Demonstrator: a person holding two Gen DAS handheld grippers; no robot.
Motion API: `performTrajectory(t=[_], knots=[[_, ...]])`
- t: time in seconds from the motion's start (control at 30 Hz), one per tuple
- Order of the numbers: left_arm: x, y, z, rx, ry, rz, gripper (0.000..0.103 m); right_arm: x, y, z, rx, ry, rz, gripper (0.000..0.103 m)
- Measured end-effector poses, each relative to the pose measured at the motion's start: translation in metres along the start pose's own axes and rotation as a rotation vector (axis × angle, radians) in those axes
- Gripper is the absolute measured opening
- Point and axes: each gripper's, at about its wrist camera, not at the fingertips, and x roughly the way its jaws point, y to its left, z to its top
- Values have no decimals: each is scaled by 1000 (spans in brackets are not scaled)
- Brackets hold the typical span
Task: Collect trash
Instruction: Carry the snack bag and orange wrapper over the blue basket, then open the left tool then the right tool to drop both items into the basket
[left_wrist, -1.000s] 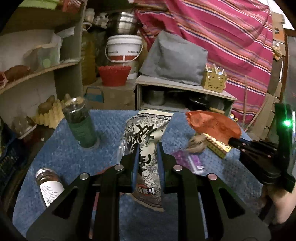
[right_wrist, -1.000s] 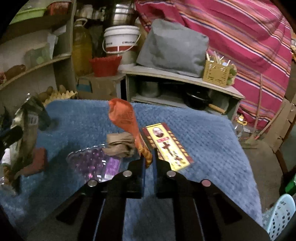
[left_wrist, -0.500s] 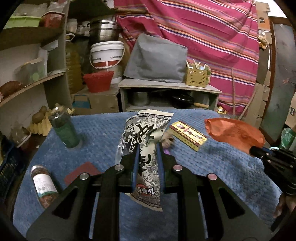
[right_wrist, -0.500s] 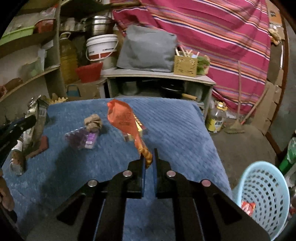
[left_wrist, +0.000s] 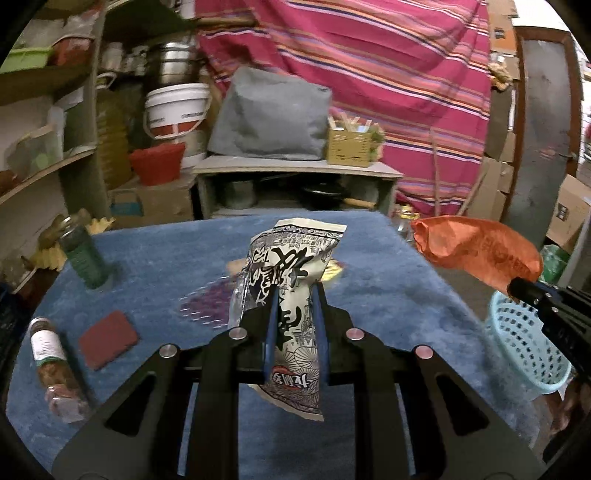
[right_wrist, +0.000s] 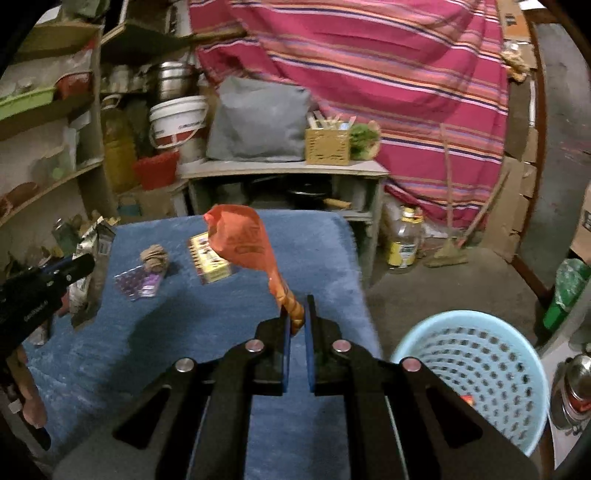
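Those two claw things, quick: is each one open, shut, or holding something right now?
Left gripper: shut on the black-and-white snack bag.
Right gripper: shut on the twisted end of the orange plastic bag.

Table cover (left_wrist: 388, 280): blue cloth, napped, matt. Snack bag (left_wrist: 291, 266): glossy printed film, crinkled. Orange bag (right_wrist: 240, 236): thin plastic, slight sheen. Basket (right_wrist: 476, 358): pale blue perforated plastic, smooth. Pot (right_wrist: 173, 79): shiny metal. Red pad (left_wrist: 108, 338): matt, possibly felt.
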Motion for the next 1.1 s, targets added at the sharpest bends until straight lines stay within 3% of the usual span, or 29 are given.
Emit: performTrajectory(t=[0.4,0.63,0.8,0.9,0.97,1.1], knots=[[6,-136,-7,133,-13,-162,17,-37,-143,-25,83,30,-245,7],[12,-218,-13,198,-11,-274,17,-46,-188,-38,121,48,-295,7],[19,-272,-17,226,18,-396,17,-46,-215,-48,156,74,-307,7],[29,-294,-26,248,48,-419,17,-46,-222,-53,164,87,-310,7],[38,-302,-34,265,81,-424,20,-43,-226,-55,157,100,-314,7],[54,-301,-41,272,115,-389,43,-38,-227,-55,150,122,-315,7]])
